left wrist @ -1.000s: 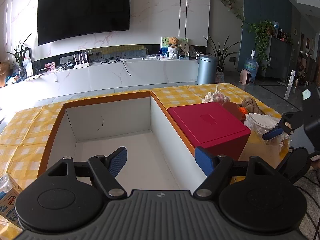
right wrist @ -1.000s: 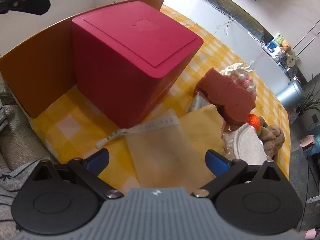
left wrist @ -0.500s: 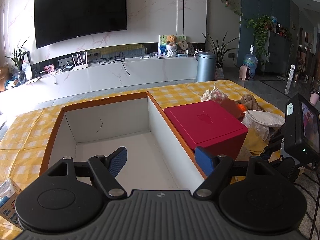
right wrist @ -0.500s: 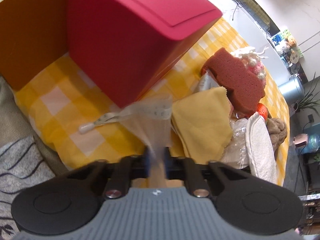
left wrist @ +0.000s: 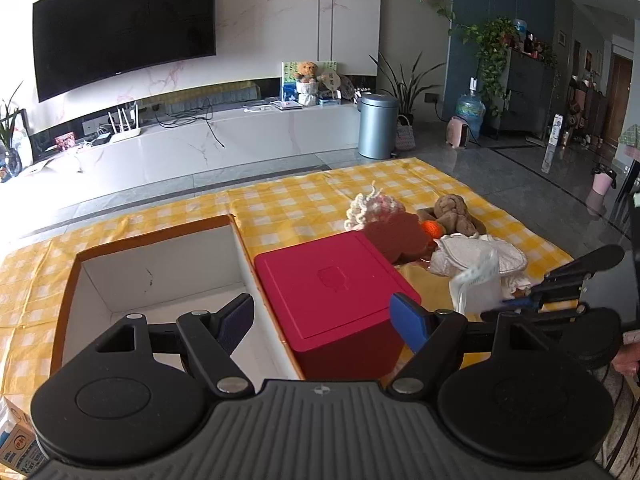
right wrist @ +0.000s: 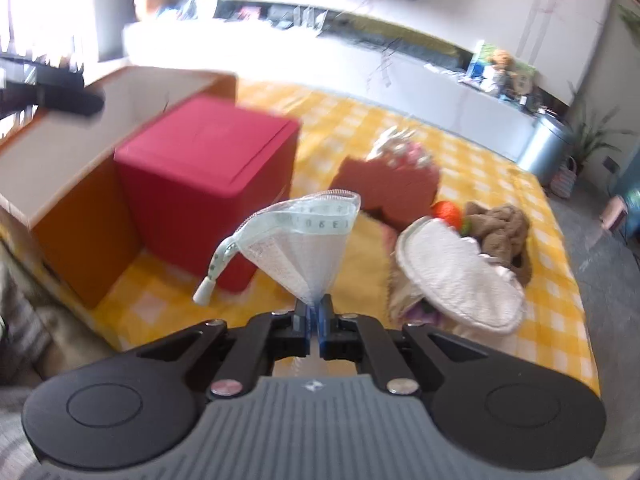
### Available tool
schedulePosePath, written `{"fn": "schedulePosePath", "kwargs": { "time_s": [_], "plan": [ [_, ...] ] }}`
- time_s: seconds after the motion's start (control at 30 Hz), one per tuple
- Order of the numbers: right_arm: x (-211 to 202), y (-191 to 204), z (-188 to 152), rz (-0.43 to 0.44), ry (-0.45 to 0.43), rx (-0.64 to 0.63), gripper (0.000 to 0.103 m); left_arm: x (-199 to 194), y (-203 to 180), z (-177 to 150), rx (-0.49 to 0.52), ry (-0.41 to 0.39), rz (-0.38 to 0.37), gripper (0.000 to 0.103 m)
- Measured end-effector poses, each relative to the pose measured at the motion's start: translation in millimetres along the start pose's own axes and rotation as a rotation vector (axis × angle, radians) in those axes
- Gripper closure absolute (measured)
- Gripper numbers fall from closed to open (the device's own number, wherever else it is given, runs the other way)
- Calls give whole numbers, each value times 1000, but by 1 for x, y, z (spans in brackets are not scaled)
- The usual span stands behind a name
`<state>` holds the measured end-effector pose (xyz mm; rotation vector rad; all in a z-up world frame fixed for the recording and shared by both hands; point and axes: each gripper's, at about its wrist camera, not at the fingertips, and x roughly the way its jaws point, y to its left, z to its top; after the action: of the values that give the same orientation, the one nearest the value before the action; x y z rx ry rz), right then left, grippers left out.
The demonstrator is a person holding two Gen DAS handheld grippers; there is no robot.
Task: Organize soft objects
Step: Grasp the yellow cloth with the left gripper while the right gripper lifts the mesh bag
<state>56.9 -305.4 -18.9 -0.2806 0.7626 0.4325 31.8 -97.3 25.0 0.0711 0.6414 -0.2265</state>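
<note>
My right gripper [right wrist: 314, 312] is shut on a white mesh zip pouch [right wrist: 304, 248] and holds it up above the yellow checked cloth; the pouch also shows in the left wrist view [left wrist: 476, 284]. A pile of soft things lies beyond: a brown sponge [right wrist: 384, 188], a white padded cloth [right wrist: 456, 276], a brown knitted toy [right wrist: 504, 228], a crocheted piece [right wrist: 396, 148]. My left gripper [left wrist: 322, 318] is open and empty, over the edge between the open orange box [left wrist: 156, 276] and the red cube box [left wrist: 328, 288].
The orange box with a white inside stands left of the red box [right wrist: 208, 172]. A small carton [left wrist: 16, 440] sits at the table's near left corner. A TV wall, a bin [left wrist: 378, 126] and plants are far behind.
My right gripper closed on the mesh pouch and lifted it off the cloth, tilting upward. The left gripper drifted to the right, still open.
</note>
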Motion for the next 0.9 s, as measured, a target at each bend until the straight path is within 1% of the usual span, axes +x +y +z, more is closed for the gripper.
{"fn": "schedulePosePath", "kwargs": {
  "time_s": [0.07, 0.13, 0.23, 0.27, 0.33, 0.37, 0.4, 0.5, 0.57, 0.63, 0.7, 0.77, 0.8, 0.83, 0.9],
  "plan": [
    [-19, -16, 3, -38, -83, 105, 102, 4, -9, 4, 25, 31, -9, 12],
    [-34, -32, 4, -100, -150, 209, 102, 8, -21, 8, 69, 65, -34, 12],
    [-47, -52, 2, -199, -207, 373, 102, 14, -33, 17, 125, 108, -58, 12],
    [-49, -57, 1, -219, -223, 435, 102, 16, -37, 20, 137, 120, -68, 12],
    [-52, -68, 1, -221, -268, 563, 102, 23, -45, 27, 153, 138, -83, 12],
    [-53, -69, 0, -224, -278, 590, 102, 26, -49, 30, 154, 140, -93, 12],
    [-53, -70, 0, -236, -279, 607, 102, 28, -54, 32, 153, 135, -105, 12],
    [-50, -76, 1, -316, -259, 660, 102, 41, -67, 34, 152, 135, -146, 12],
    [-43, -83, 3, -339, -250, 676, 102, 53, -75, 36, 137, 160, -160, 12],
    [-34, -88, 3, -357, -236, 655, 102, 64, -83, 36, 135, 197, -173, 12],
    [-25, -91, -4, -342, -229, 651, 102, 76, -95, 32, 176, 252, -180, 12],
    [-20, -94, -16, -289, -229, 688, 102, 83, -106, 30, 234, 273, -192, 12],
    [-20, -94, -20, -270, -233, 687, 102, 87, -109, 30, 246, 276, -192, 12],
    [-19, -94, -22, -259, -233, 675, 102, 91, -111, 32, 243, 278, -186, 12],
    [-19, -96, -25, -273, -224, 662, 102, 104, -114, 38, 230, 296, -169, 12]
  ]
}}
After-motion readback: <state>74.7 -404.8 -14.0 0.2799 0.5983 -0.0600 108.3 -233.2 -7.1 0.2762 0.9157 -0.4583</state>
